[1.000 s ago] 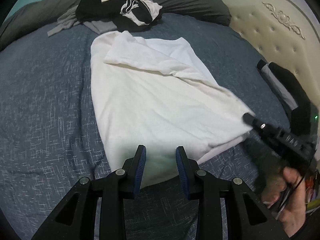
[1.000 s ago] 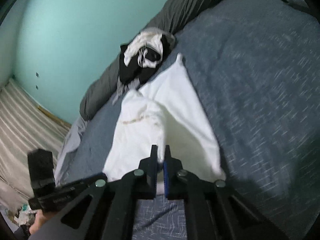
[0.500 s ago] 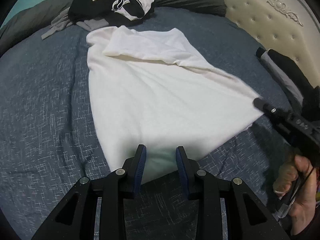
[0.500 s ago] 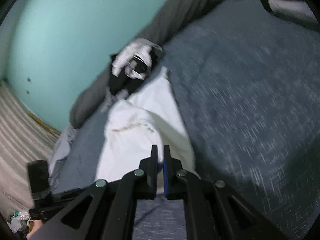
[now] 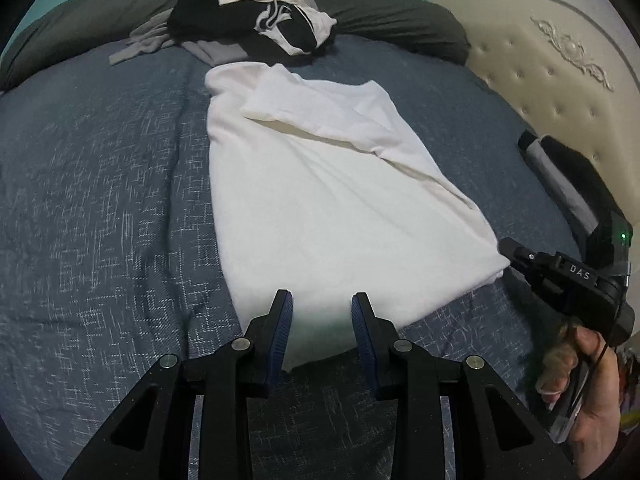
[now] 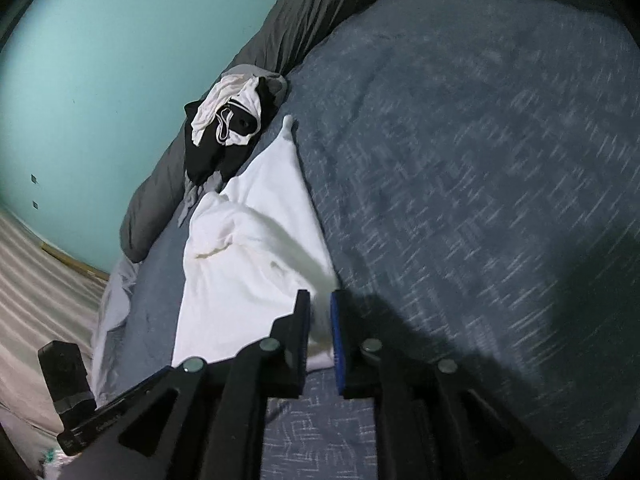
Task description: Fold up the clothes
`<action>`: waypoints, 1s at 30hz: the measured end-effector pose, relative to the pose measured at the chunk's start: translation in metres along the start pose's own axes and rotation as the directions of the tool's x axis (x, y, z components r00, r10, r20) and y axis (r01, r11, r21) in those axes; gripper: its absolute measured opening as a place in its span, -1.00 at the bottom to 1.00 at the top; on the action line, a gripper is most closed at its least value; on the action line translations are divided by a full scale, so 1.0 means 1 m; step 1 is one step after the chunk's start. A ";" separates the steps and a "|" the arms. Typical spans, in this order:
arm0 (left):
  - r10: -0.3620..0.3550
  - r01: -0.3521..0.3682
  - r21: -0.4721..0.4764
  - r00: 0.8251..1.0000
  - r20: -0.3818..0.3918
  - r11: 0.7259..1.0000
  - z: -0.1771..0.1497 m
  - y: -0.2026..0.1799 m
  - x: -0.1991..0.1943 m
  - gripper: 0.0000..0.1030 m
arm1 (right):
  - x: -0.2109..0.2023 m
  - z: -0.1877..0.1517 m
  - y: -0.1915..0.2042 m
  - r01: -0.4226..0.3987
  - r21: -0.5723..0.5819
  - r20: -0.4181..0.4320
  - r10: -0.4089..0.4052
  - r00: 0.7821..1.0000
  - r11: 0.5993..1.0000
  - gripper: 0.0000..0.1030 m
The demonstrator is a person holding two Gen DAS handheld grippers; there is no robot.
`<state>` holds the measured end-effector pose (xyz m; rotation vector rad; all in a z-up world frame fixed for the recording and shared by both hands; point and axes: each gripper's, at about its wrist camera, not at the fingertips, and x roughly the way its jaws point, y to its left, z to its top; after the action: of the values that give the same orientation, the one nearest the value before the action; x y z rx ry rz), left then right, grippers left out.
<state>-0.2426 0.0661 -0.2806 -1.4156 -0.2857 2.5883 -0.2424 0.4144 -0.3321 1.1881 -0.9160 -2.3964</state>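
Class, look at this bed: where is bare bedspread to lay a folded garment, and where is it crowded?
Free: the bedspread left of the white garment. Crowded: the far end, where the clothes pile lies against the grey bolster.

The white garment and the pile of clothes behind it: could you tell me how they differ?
The white garment lies spread fairly flat, one colour, partly folded; the pile of clothes is heaped and crumpled, mixing black, white and grey. The garment lies nearer both grippers; the pile sits by the dark pillow. Both rest on the blue bedspread.

"das" in white letters on the right claw (image 5: 505,249) body.
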 end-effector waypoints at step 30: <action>-0.123 0.134 -0.173 0.990 0.072 0.976 -0.024 0.116 -0.048 -0.22 | 0.174 0.025 0.195 -0.065 -0.666 -0.349 -0.234 0.908 0.743 -0.52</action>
<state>-0.2037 -0.0553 -0.2837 -1.3242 -0.6103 2.5568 -0.3684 0.1875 -0.2942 1.3479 0.1547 -2.0926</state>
